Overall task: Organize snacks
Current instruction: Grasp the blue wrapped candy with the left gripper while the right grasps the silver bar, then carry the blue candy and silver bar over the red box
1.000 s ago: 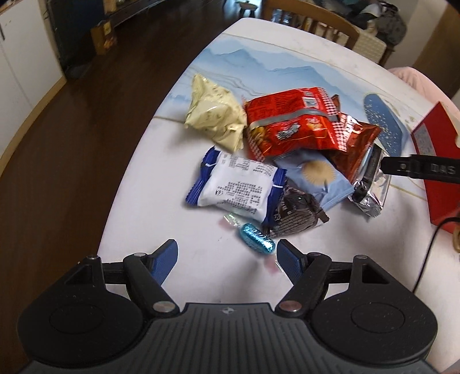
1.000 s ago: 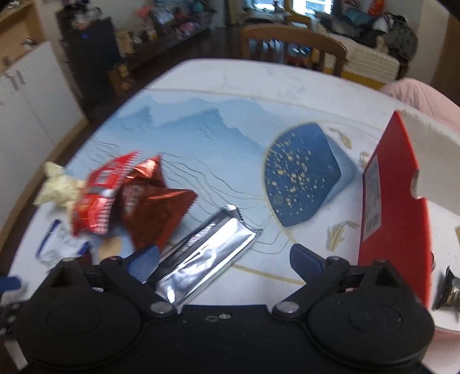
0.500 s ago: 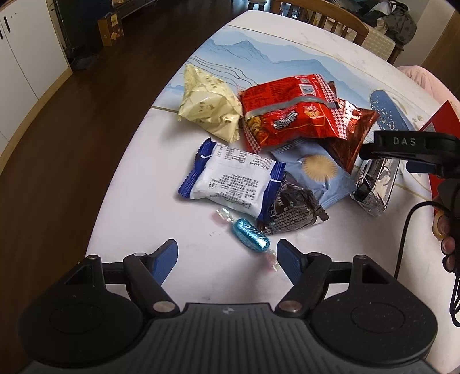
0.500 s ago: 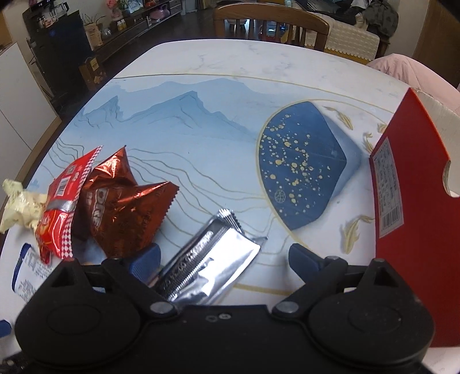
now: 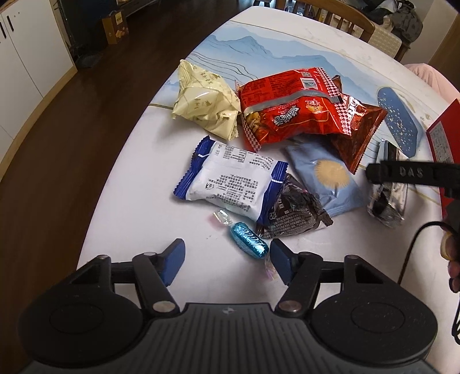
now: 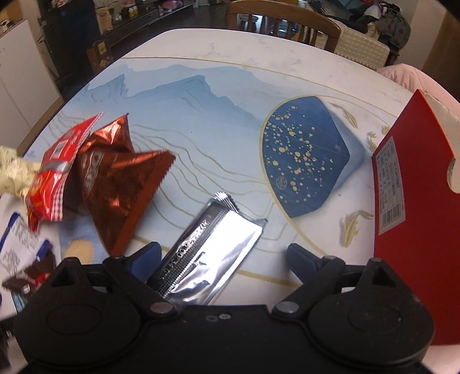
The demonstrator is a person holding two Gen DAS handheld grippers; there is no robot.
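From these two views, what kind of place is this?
Probably a dining room at home: a painted table with snack packets, a wooden chair behind it, and a dark wood floor.

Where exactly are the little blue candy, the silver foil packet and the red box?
blue candy [image 5: 247, 243]: left wrist view, middle of its shiny blue wrapper.
silver foil packet [image 6: 212, 253]: right wrist view, centre of its flat foil face.
red box [image 6: 417, 230]: right wrist view, its plain red side beside the label.

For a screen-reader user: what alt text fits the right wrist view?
A silver foil packet lies between the open right claw on a painted table; red snack bags sit left, a red box right.
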